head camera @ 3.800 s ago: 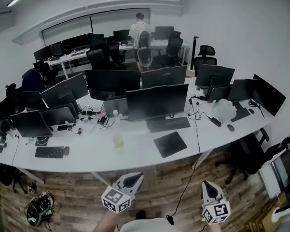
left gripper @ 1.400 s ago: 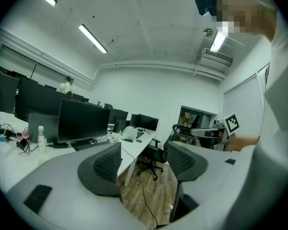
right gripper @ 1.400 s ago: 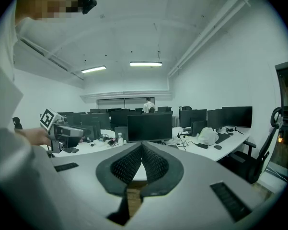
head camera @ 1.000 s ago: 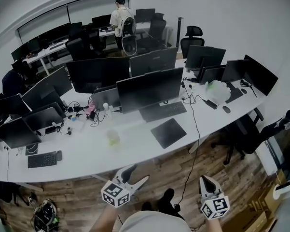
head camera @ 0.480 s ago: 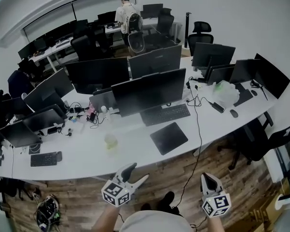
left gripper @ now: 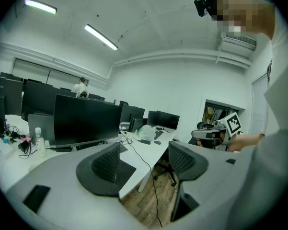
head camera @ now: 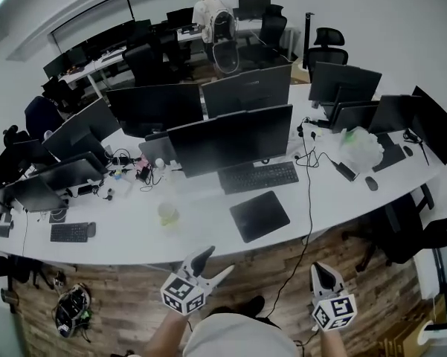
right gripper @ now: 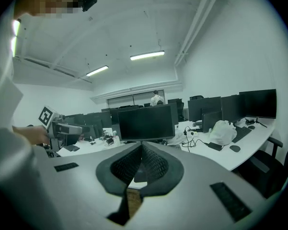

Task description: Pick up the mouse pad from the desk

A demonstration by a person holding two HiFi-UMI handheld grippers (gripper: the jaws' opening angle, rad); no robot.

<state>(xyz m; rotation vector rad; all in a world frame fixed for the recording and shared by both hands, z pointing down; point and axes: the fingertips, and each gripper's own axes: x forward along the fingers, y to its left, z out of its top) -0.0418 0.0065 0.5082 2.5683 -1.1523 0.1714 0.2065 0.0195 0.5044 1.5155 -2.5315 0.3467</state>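
Note:
The black mouse pad (head camera: 259,216) lies flat on the white desk (head camera: 134,236), in front of the black keyboard (head camera: 258,177) and near the desk's front edge. Both grippers hang over the wooden floor, short of the desk. My left gripper (head camera: 214,265) is open with nothing between its jaws and points toward the pad. In the left gripper view the mouse pad (left gripper: 126,169) shows just past the left jaw of the open left gripper (left gripper: 144,152). My right gripper (head camera: 321,272) sits to the right, below the pad. In the right gripper view the right gripper (right gripper: 141,150) is shut and empty.
Rows of dark monitors (head camera: 230,140) fill the desk behind the keyboard. A black cable (head camera: 308,222) runs off the desk edge right of the pad. A pale cup (head camera: 168,213) stands to its left, a white bag (head camera: 361,149) to its right. A person (head camera: 212,10) stands far back.
The desk and mouse pad have drawn nearer to both grippers as I step forward. The left jaws stay open and the right stay shut.

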